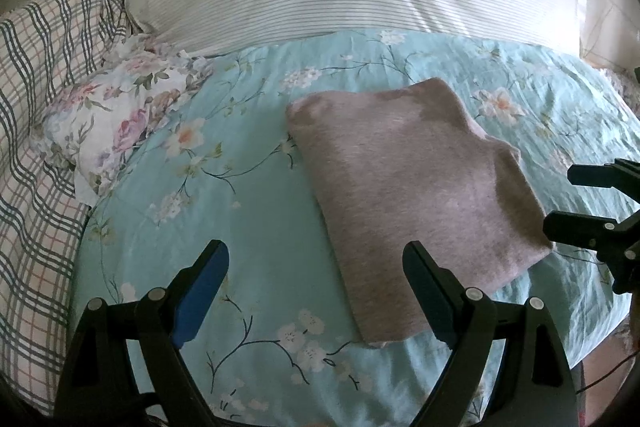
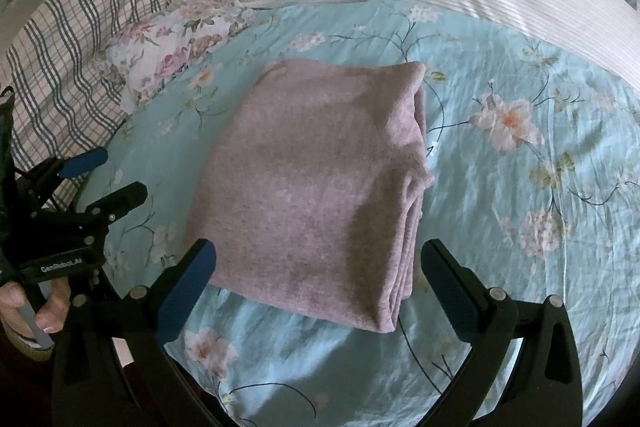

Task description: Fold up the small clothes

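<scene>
Left gripper hangs wide open, holding nothing, over the floral sheet; the folded pink garment lies just right. Right gripper gapes equally empty, the folded garment lying ahead.

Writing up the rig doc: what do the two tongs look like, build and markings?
Both are black frames with silver pivot pins. The left tongs and right tongs each have two long tapered fingers lined with blue pads. In the right wrist view the left unit's body carries white "GenRobot.AI" lettering. No sleeve shows.
</scene>
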